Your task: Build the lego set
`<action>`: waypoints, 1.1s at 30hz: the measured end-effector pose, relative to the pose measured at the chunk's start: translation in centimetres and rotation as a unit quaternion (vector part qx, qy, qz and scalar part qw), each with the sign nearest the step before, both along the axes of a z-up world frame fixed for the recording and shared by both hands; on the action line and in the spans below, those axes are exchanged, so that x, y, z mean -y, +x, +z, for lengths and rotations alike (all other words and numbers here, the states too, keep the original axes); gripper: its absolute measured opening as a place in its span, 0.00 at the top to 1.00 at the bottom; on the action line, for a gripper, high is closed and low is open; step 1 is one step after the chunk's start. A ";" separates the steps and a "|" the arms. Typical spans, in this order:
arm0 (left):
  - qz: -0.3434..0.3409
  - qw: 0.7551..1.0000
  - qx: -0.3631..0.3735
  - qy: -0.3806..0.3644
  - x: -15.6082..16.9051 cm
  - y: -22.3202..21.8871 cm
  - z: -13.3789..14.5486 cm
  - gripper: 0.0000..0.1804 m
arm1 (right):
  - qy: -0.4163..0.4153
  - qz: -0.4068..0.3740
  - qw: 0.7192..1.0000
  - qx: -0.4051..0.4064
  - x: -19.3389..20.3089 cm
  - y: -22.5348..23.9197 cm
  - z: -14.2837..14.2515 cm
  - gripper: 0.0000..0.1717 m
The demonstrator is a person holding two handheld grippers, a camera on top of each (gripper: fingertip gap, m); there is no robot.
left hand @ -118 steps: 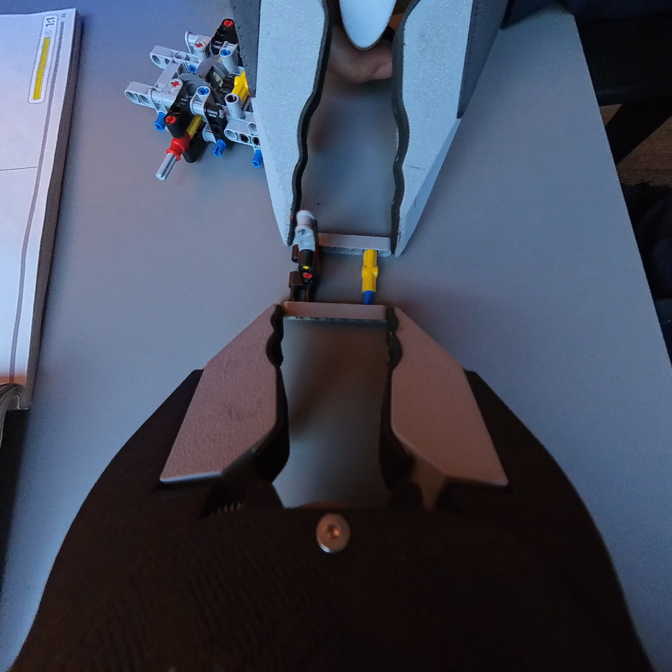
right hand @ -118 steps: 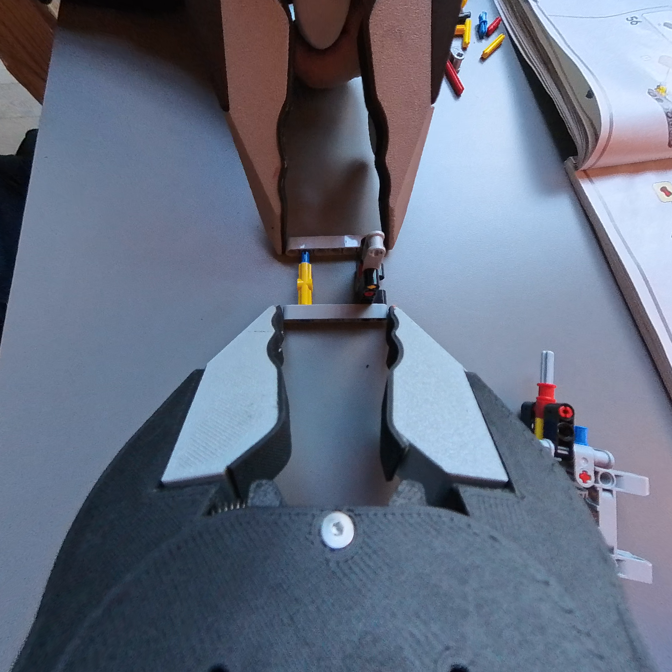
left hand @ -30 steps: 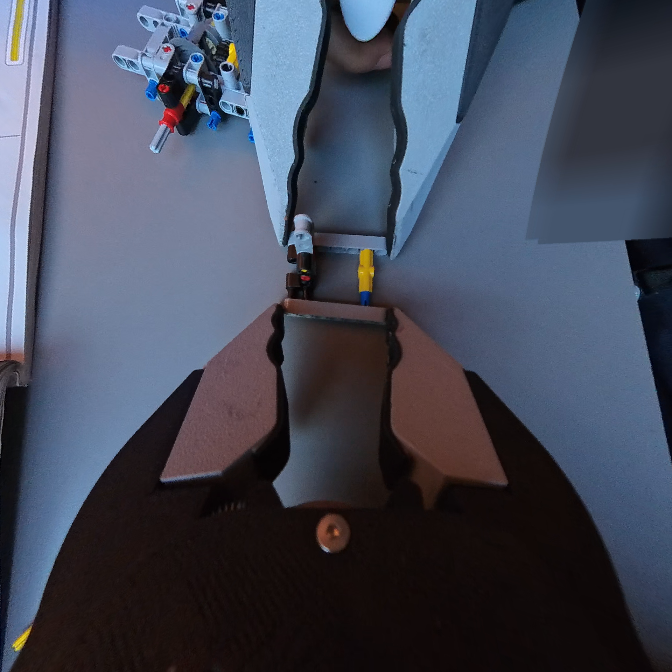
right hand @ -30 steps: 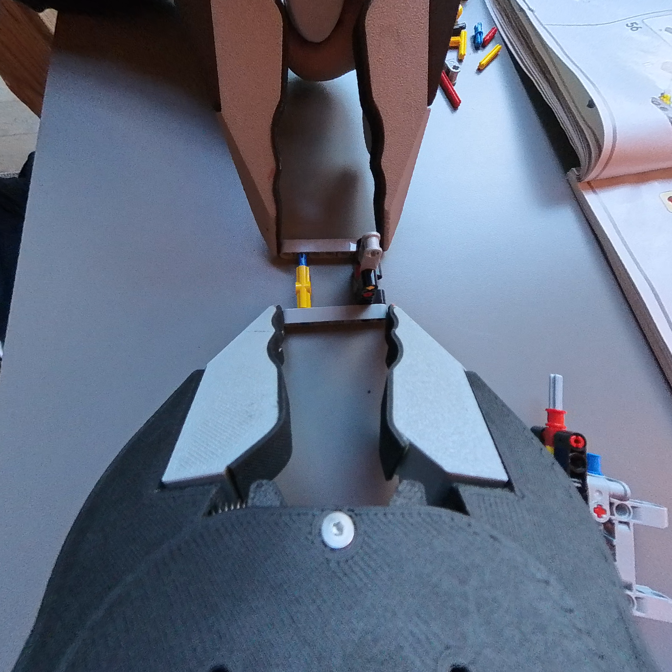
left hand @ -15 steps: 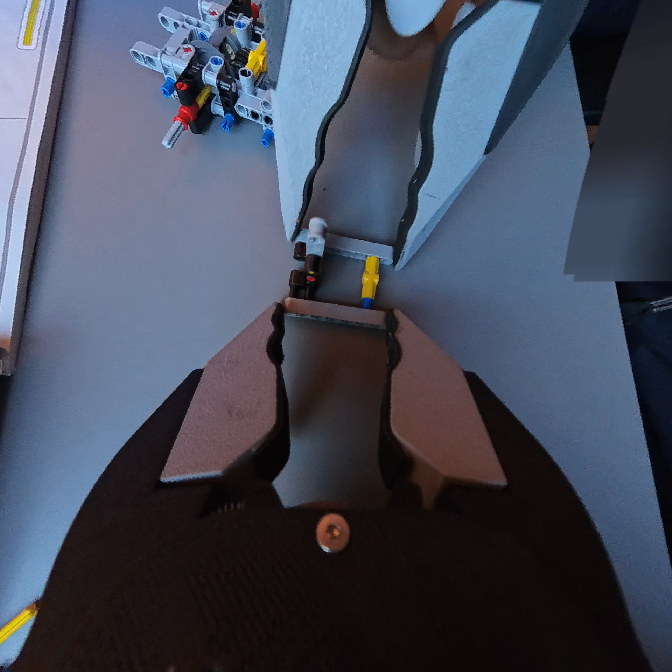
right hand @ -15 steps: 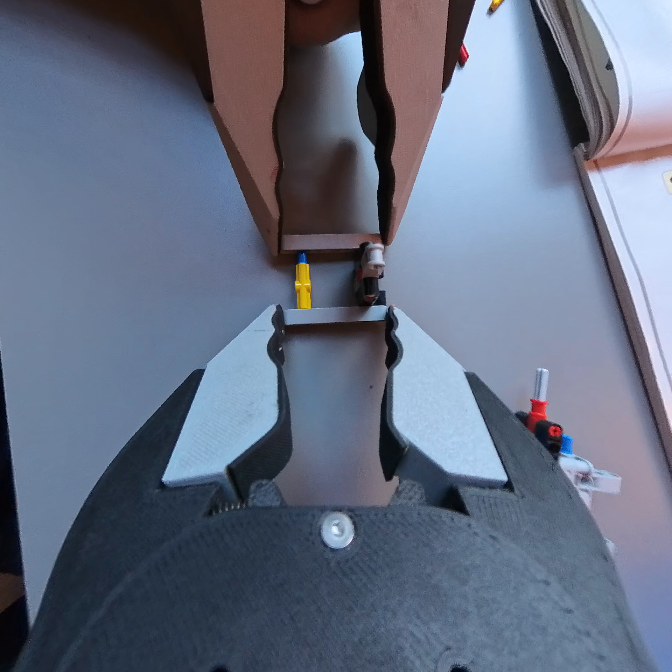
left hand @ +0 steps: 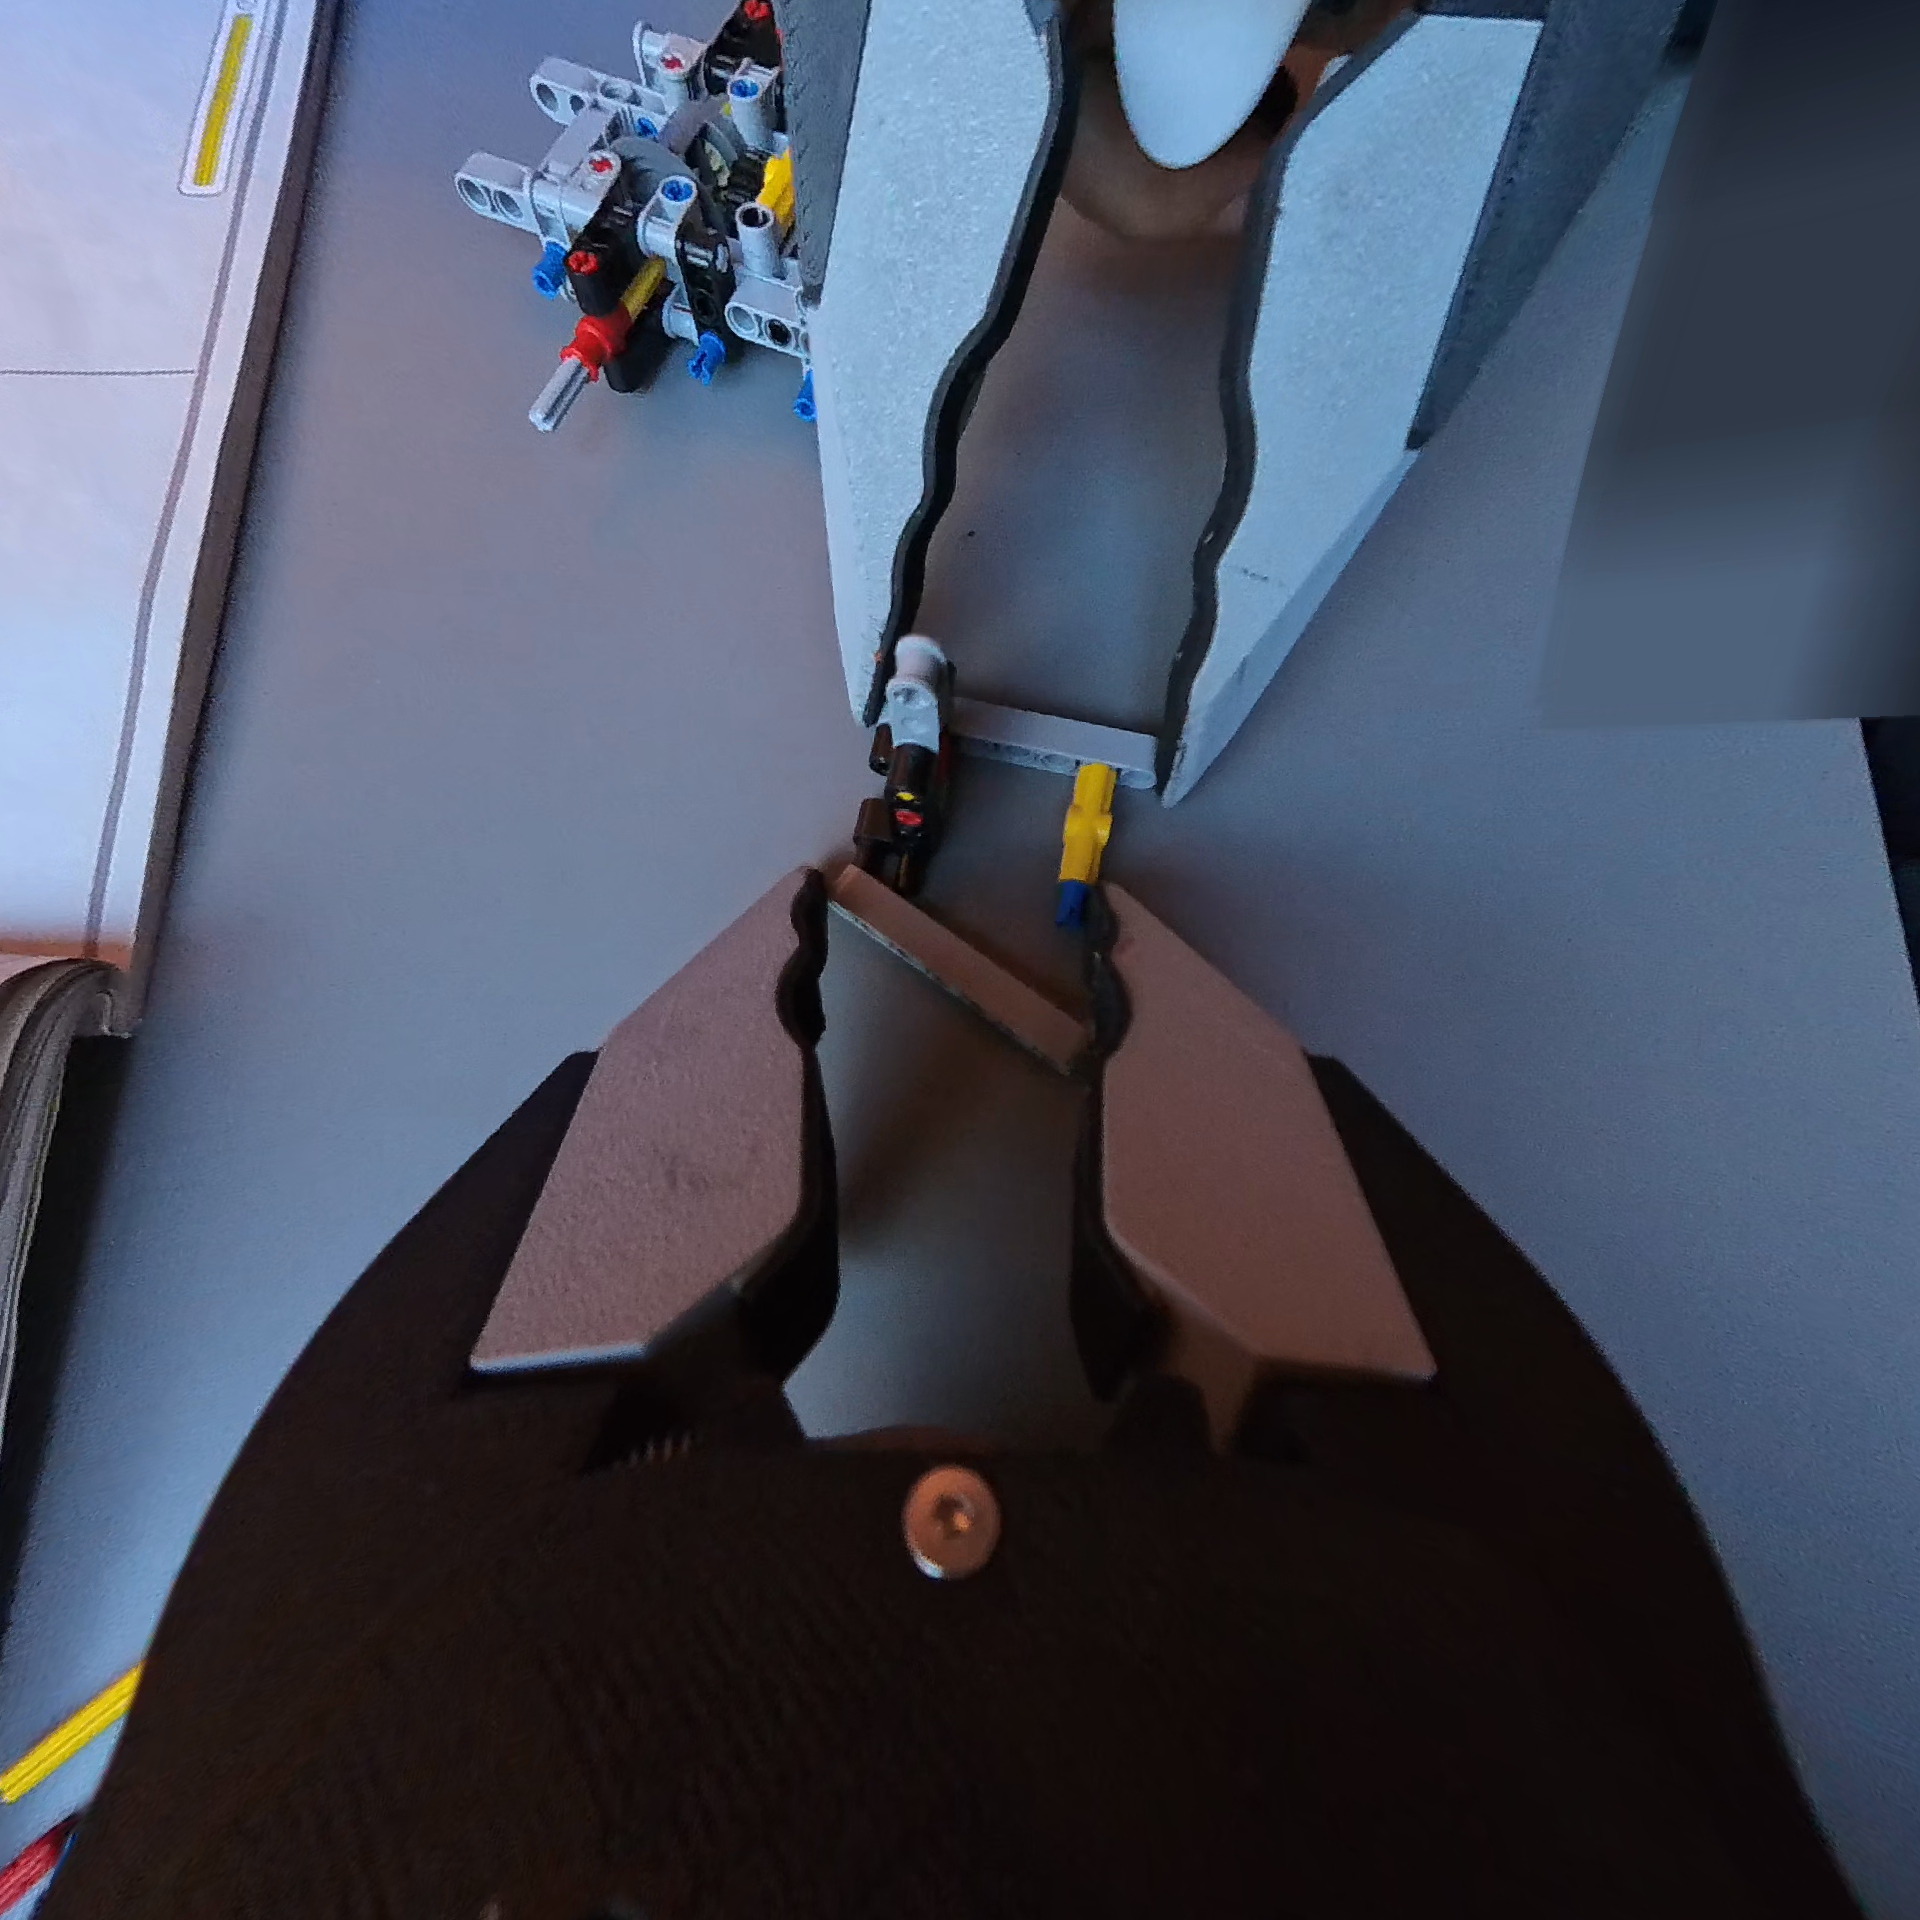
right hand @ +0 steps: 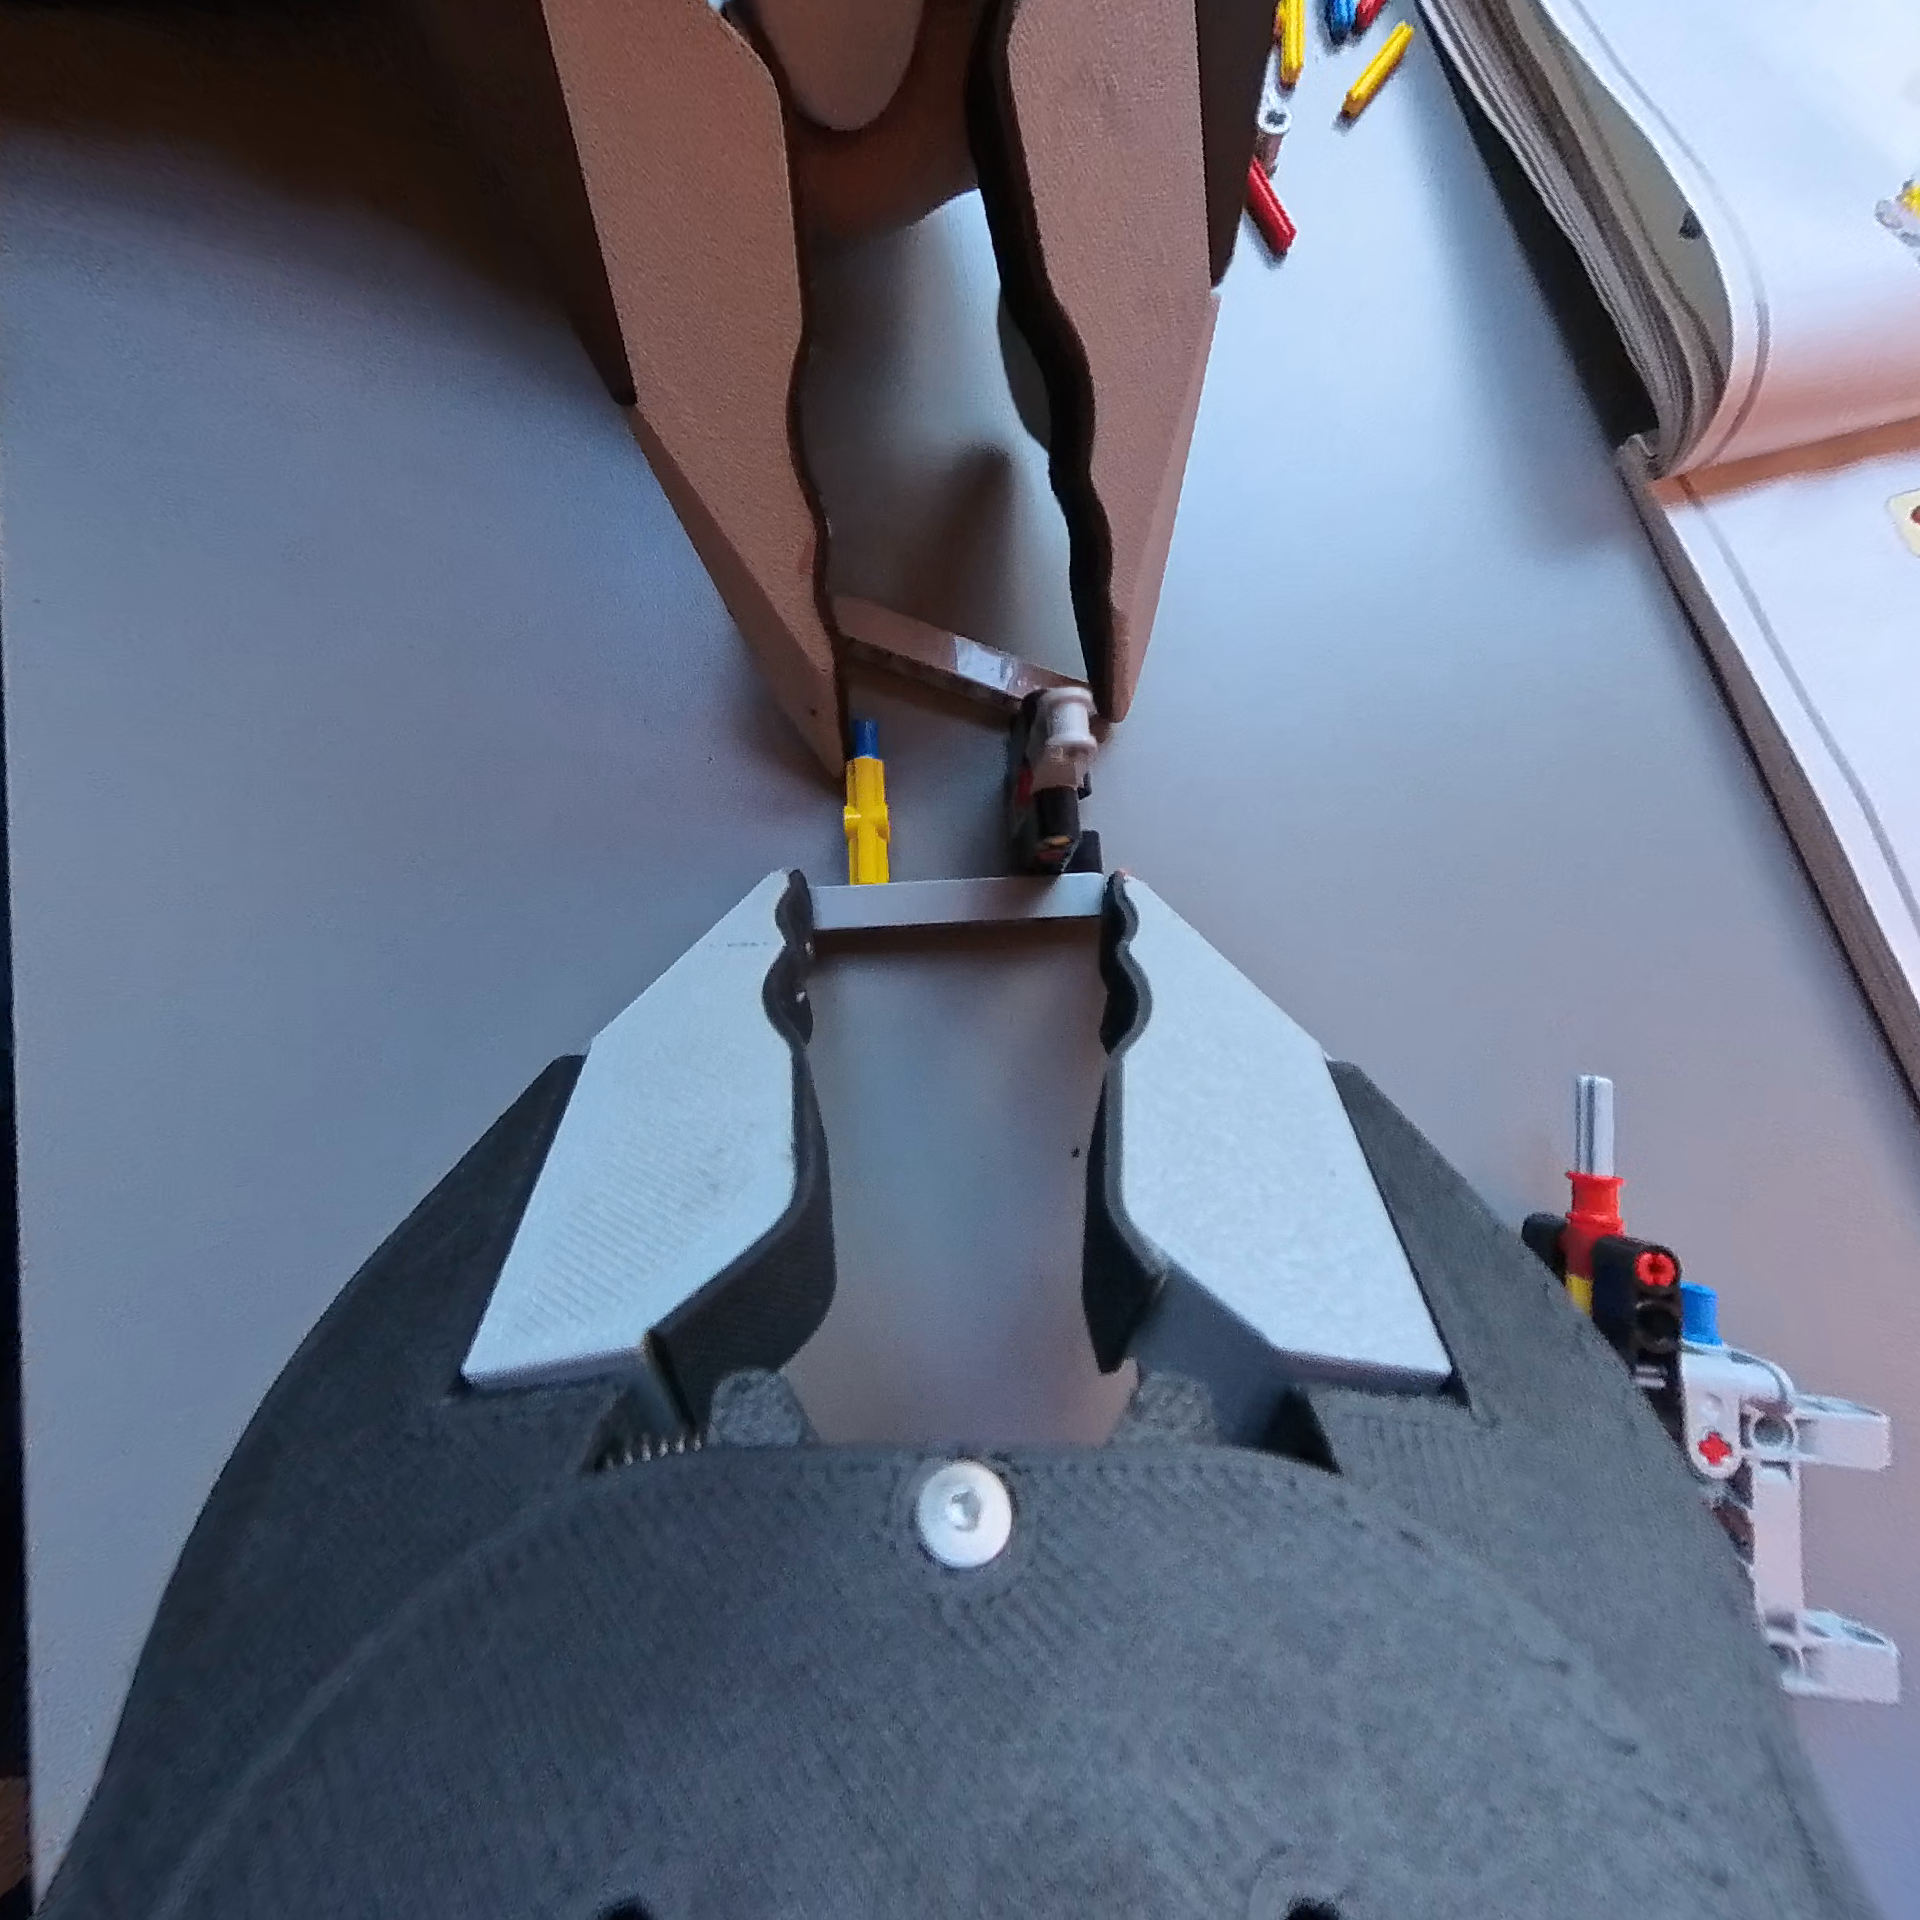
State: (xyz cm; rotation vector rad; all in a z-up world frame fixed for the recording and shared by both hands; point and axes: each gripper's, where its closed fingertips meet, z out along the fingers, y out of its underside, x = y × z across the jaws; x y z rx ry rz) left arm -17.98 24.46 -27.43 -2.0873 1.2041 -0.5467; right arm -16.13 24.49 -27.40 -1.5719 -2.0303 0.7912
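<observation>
Both grippers face each other over the table [right hand: 364, 623]. The left gripper [left hand: 951, 935] has its fingers clamped on a skewed beam [left hand: 951, 966]; the right gripper [right hand: 951, 909] has its fingers clamped on a straight grey beam [right hand: 951, 899], with a yellow pin [right hand: 864, 816] and a black connector [right hand: 1049, 810] between them.

Small beam-and-pin assembly [left hand: 997, 831], one grey beam [left hand: 951, 971] skewed.

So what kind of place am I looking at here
Most likely a hobby or work desk set up for building a toy brick kit: a plain grey tabletop, an open instruction booklet, a half-built brick assembly and loose coloured pins.
</observation>
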 end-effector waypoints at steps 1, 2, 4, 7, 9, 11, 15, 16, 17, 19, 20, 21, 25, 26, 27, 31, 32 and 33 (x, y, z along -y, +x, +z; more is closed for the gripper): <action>0.001 1.000 0.000 -0.003 0.0 0.0 0.0 0.73 | -0.001 0.001 1.000 -0.003 0.0 0.0 0.0 0.69; 0.004 1.000 0.001 -0.010 0.0 0.0 0.1 0.73 | -0.002 0.001 1.000 -0.004 0.0 0.0 0.0 0.69; 0.017 0.999 0.006 -0.045 0.2 -0.2 0.4 0.62 | -0.001 0.002 1.000 -0.006 0.0 0.0 0.0 0.69; 0.018 0.998 -0.006 -0.064 1.6 -1.5 1.1 0.66 | -0.001 0.002 1.000 -0.006 0.0 0.0 0.0 0.69; 0.030 0.998 -0.021 -0.048 2.0 -3.0 1.4 0.68 | -0.001 0.003 1.000 -0.007 0.0 0.0 0.0 0.69; 0.035 0.998 -0.021 -0.049 2.3 -3.7 1.4 0.68 | -0.001 0.004 1.000 -0.007 0.0 0.0 0.0 0.69; 0.022 0.997 -0.022 -0.076 2.8 -3.3 0.4 0.71 | -0.001 0.006 1.000 -0.009 0.0 -0.1 0.0 0.69; 0.021 0.997 -0.026 -0.072 2.7 -3.2 0.3 0.74 | -0.002 0.006 1.000 -0.012 0.0 -0.1 0.0 0.69; 0.009 0.997 -0.018 -0.077 3.1 -2.7 0.4 0.79 | -0.004 0.005 1.000 -0.015 0.0 -0.1 0.0 0.69; 0.011 0.996 -0.011 -0.085 3.3 -2.0 0.4 0.79 | -0.005 0.007 1.000 -0.021 0.0 -0.2 0.0 0.69; 0.023 0.996 -0.012 -0.087 3.2 -1.9 0.4 0.80 | -0.006 0.008 1.000 -0.023 0.0 -0.2 0.0 0.69; 0.036 0.995 -0.014 -0.092 3.1 -1.8 0.4 0.80 | -0.006 0.009 1.000 -0.024 0.0 -0.2 0.0 0.69; 0.081 0.991 -0.019 -0.101 3.4 -1.7 0.6 0.78 | -0.005 0.009 1.000 -0.028 0.0 -0.3 0.0 0.69; 0.081 0.991 -0.024 -0.107 3.7 -1.6 0.6 0.75 | -0.003 0.011 1.000 -0.028 0.1 -0.2 0.0 0.69; 0.080 0.990 -0.031 -0.110 4.0 -1.6 0.5 0.74 | -0.003 0.015 0.999 -0.028 0.2 -0.2 0.0 0.69; 0.056 0.989 -0.006 -0.139 5.4 -0.5 0.7 0.76 | -0.005 0.033 0.999 -0.032 0.4 0.1 0.0 0.69; 0.052 0.988 0.007 -0.147 5.7 -0.1 0.8 0.74 | -0.005 0.035 0.999 -0.033 0.4 0.1 0.0 0.69; 0.041 0.988 0.018 -0.151 6.0 0.5 0.9 0.74 | -0.007 0.037 0.999 -0.033 0.3 0.2 0.0 0.69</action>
